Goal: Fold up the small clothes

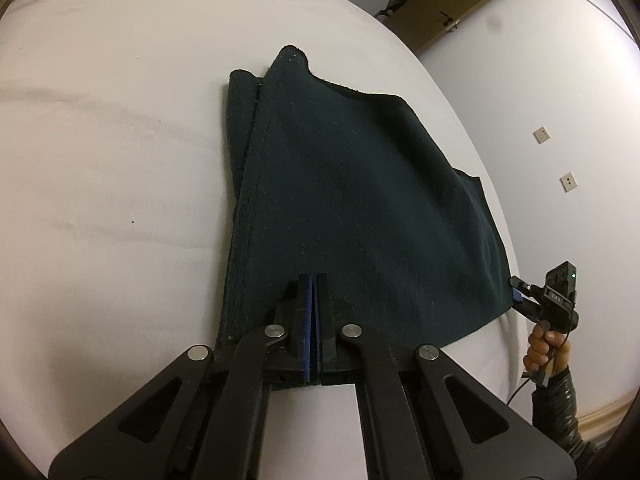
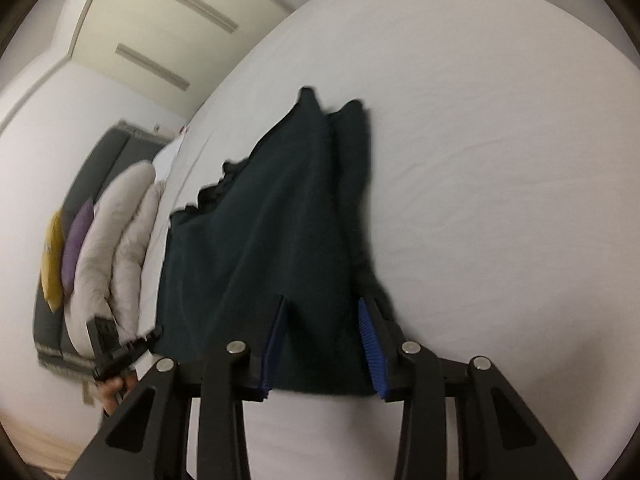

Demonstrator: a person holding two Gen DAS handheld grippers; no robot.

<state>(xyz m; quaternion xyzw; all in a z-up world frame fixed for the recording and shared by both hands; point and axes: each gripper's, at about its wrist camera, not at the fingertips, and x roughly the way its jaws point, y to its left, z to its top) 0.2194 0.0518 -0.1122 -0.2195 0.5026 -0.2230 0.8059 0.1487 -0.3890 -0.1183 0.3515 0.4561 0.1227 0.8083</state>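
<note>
lying flat on the white bed (image 1: 100, 140): a dark green garment (image 1: 352, 208), folded. left gripper (image 1: 313, 280) pressed together, pinching its near edge. right gripper (image 2: 324, 304) spread wide over the near hem, gripping nothing. pillows (image 2: 116, 240) resting beside the bed.

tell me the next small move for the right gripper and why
Probably close the right gripper on the near hem: its fingers stand open astride the dark green garment, while the left gripper is shut on its own hem, so only one side is held for the fold.
</note>
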